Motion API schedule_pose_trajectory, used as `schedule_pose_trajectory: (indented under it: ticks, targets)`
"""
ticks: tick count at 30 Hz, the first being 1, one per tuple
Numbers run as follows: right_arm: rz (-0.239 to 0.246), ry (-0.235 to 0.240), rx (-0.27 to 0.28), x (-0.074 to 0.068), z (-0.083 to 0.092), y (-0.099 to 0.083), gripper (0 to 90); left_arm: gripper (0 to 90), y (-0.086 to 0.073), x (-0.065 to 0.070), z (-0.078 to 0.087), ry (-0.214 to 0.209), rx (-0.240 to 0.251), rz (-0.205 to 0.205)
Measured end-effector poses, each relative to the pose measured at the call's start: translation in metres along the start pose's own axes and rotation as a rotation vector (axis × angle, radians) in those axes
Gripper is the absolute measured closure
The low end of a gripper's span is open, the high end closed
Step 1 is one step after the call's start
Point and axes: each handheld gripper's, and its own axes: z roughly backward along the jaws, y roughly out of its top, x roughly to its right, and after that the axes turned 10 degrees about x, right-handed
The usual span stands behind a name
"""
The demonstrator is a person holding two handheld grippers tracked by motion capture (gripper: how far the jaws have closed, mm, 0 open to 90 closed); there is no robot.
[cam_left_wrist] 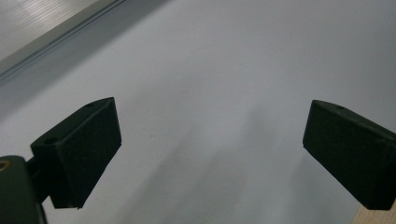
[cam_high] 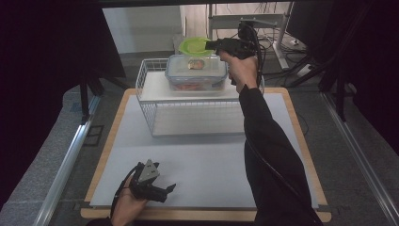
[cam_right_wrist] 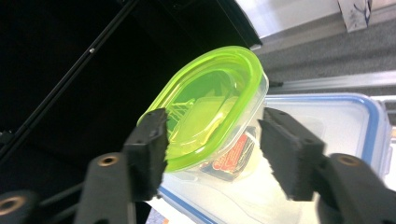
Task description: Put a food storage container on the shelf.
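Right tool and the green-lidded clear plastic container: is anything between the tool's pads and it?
Nothing. In the right gripper view the right tool brackets the green-lidded clear plastic container; the near pad sits at its rim, the other stands off.

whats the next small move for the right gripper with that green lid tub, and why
Probably draw the right gripper straight back from the green-lidded tub. Its jaws stand apart on either side of the tub with a gap at the right pad, and the tub rests tilted on the blue-rimmed container on the wire rack. Backing off level should avoid nudging it.
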Motion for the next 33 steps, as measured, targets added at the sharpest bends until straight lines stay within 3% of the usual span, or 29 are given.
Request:
schedule_pose_trajectory:
  ticks: [7, 11, 17, 23, 33]
  targets:
    - [0.07, 0.028, -0.007, 0.001, 0.008, -0.003, 22.9, 4.1, 0.0, 0.0, -0.001, -0.001, -0.005, -0.003]
    - [0.113, 0.046, -0.026, 0.003, 0.015, -0.007, 18.4, 4.1, 0.0, 0.001, -0.001, 0.0, -0.007, -0.006]
    - [0.178, 0.071, -0.034, 0.003, 0.026, -0.017, 17.7, 4.1, 0.0, 0.001, -0.001, 0.002, -0.008, -0.01]
    - [0.284, 0.07, -0.049, 0.003, 0.041, -0.031, 17.0, 4.1, 0.0, 0.001, -0.001, 0.003, -0.006, -0.009]
    - [0.354, 0.079, -0.081, 0.011, 0.064, -0.061, 14.5, 4.0, 0.0, 0.001, -0.001, 0.003, -0.008, -0.008]
